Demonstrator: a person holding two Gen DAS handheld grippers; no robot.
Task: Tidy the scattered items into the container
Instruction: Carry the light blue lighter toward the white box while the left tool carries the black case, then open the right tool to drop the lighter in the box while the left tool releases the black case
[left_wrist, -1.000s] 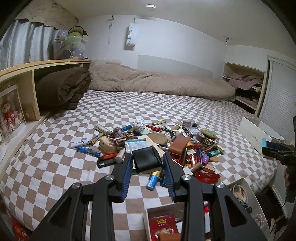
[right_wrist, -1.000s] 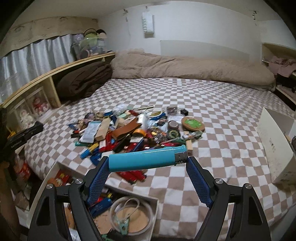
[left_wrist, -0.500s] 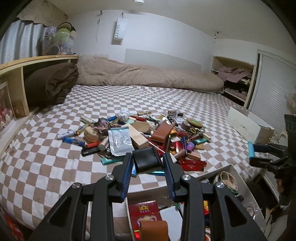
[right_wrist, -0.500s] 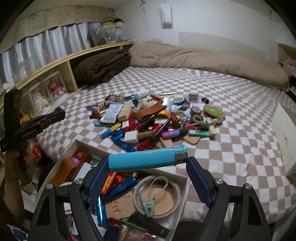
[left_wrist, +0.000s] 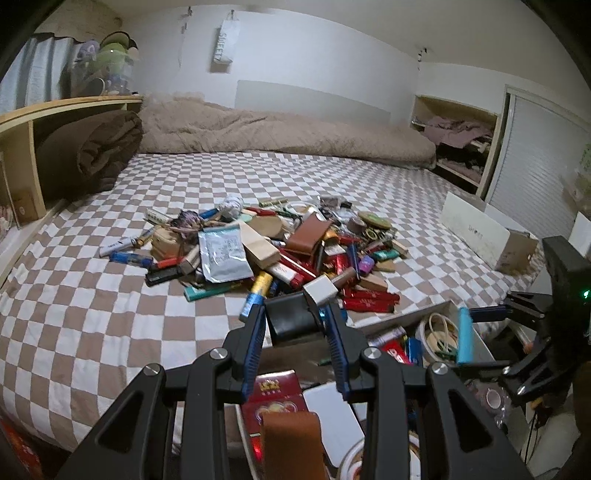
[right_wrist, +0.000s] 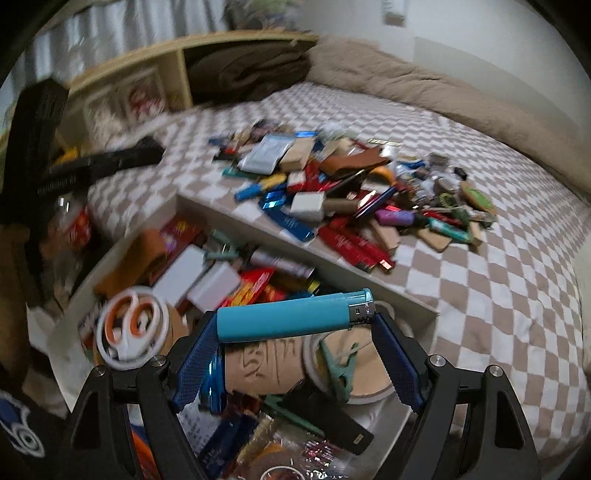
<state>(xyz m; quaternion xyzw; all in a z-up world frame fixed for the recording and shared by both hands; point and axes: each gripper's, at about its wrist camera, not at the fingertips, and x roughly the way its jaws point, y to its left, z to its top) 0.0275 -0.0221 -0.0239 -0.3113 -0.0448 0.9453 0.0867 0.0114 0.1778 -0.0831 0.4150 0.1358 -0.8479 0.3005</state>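
A small black box (left_wrist: 293, 317) is clamped between the blue pads of the left gripper (left_wrist: 297, 325), whose jaws are drawn in narrow around it; the box is held over the near edge of the bed, just above the container's (left_wrist: 402, 314) far wall. A teal lighter (right_wrist: 293, 317) is pinched lengthwise by the right gripper (right_wrist: 295, 334), its jaws spread wide to span the lighter from end to end, and it is carried above the open container (right_wrist: 306, 245), which is seen set against the bed's edge. The container is already crowded: a red packet (left_wrist: 275, 397), a white card (left_wrist: 332, 417), a brown leather strap (left_wrist: 291, 443), a coil of cord (left_wrist: 437, 332) and white-handled scissors (right_wrist: 129, 328) are lying inside, so little bare floor is left. The pile of scattered items (left_wrist: 280, 247) is heaped on the checkered bedspread (left_wrist: 92, 314) just behind the container's far wall, some red sticks (right_wrist: 354, 247) lying just beside it. Wide clear bedspread is left on either side of the pile. A white box (left_wrist: 476, 234) is standing at the bed's right edge, well apart from the heap.
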